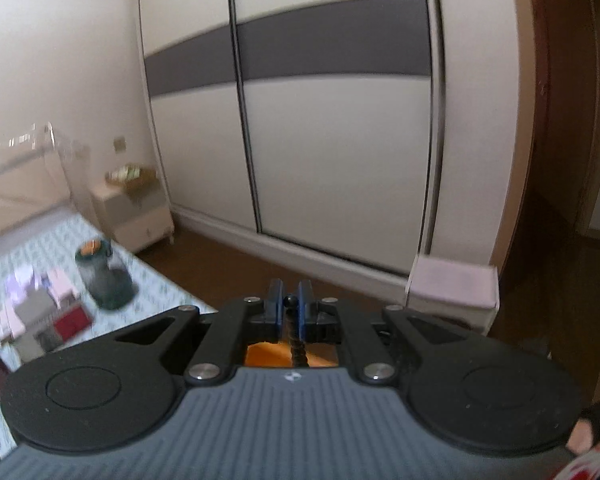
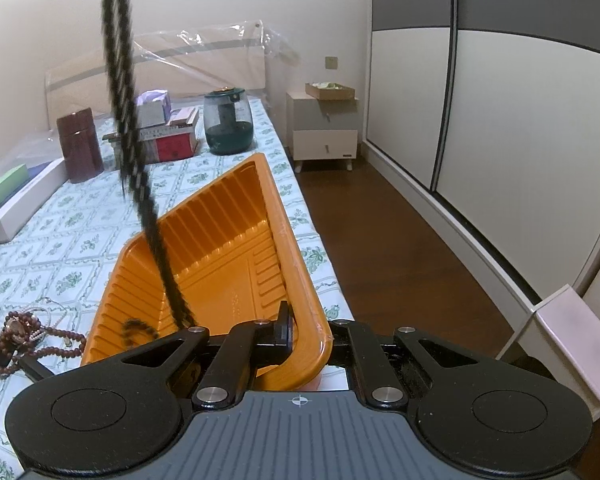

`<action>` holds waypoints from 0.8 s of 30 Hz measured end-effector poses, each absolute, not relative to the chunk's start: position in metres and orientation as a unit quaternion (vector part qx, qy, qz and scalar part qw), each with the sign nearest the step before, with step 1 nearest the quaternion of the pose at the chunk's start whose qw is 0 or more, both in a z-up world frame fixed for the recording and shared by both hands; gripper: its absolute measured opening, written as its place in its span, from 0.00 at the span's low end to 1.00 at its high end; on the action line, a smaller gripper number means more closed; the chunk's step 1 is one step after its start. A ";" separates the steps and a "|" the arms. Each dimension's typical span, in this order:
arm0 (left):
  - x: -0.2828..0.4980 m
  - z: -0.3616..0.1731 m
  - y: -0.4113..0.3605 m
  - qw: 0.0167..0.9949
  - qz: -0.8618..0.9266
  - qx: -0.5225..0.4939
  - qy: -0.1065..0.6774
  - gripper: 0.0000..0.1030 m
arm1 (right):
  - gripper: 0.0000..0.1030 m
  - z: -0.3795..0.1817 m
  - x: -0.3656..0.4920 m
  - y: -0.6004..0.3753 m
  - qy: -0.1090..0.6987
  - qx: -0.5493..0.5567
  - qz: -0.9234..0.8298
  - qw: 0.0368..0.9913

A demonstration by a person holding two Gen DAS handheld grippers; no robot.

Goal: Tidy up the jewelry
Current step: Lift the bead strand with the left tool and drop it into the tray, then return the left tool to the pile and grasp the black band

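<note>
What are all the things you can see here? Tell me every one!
Ribbed orange plastic tray: one, tilted up on the table edge, its corner between the right gripper's fingers.
Black beaded strand: one, hanging from above down into the tray.
Reddish-brown bead necklaces: a tangled pile, on the floral tablecloth, left of the tray.
Dark green glass jar: one, far end of table.
Maroon cylinder tin: one, far left.
Small boxes: several, mixed colours, beside the jar.
White nightstand: one, against the wall.
Left gripper: shut on the black strand.
Right gripper: around the tray's corner.
</note>
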State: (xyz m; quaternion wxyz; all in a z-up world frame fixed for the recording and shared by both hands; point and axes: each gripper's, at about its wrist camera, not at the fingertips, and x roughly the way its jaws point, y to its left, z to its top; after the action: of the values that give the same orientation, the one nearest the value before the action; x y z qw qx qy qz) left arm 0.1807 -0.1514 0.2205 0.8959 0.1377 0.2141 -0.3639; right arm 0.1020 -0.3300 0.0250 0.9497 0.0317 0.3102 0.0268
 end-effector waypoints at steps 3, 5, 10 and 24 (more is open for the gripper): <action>0.185 0.200 -0.149 0.891 -0.359 0.143 0.239 0.06 | 0.07 0.025 0.103 -0.331 0.311 0.032 0.027 0.950; 0.187 0.188 -0.146 0.889 -0.357 0.145 0.249 0.06 | 0.07 0.025 0.103 -0.331 0.311 0.032 0.027 0.950; 0.191 0.168 -0.141 0.884 -0.352 0.141 0.272 0.08 | 0.07 0.025 0.102 -0.330 0.310 0.029 0.026 0.950; 0.185 0.149 -0.083 0.910 -0.283 0.111 0.281 0.27 | 0.07 0.024 0.101 -0.329 0.311 0.032 0.026 0.950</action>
State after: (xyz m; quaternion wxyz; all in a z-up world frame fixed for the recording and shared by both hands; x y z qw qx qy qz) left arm 0.1855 -0.0833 0.1494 0.9104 0.1107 0.2805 -0.2833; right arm 0.1009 -0.3295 0.0242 0.9496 0.0320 0.3108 0.0261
